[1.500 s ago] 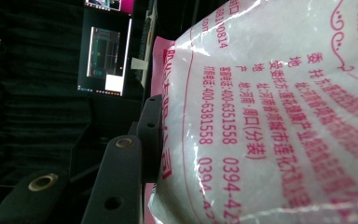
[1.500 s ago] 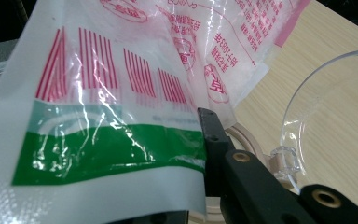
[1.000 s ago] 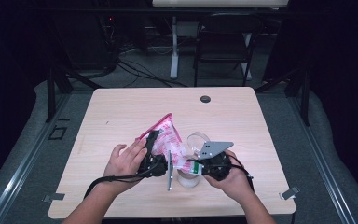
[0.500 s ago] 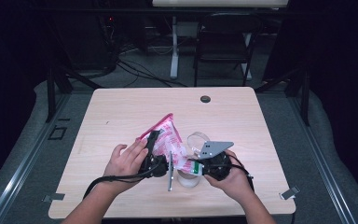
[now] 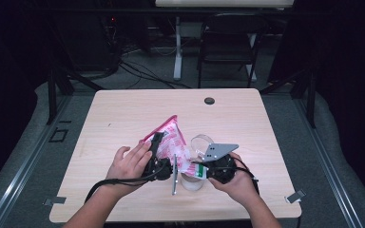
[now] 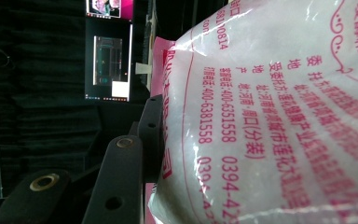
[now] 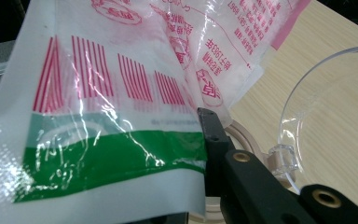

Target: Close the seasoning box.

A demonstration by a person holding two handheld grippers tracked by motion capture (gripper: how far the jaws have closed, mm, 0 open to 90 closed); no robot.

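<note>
Bag [image 5: 171, 137] of white granules, pink print, held up over table [image 5: 123, 109] centre between both grippers. L gripper [image 5: 158, 142] clamps bag body; R gripper [image 5: 196, 170] pinches green-striped bottom edge tight. Clear cup [image 5: 200, 142] just beside, on table. Step looks like readying to pour; next prob needs tilting bag mouth over cup w/o slipping.

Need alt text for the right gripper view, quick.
A white plastic bag with red print and a green band covers the left, pinched by the right tool. At right, a clear plastic cup sits on the wooden table.
</note>
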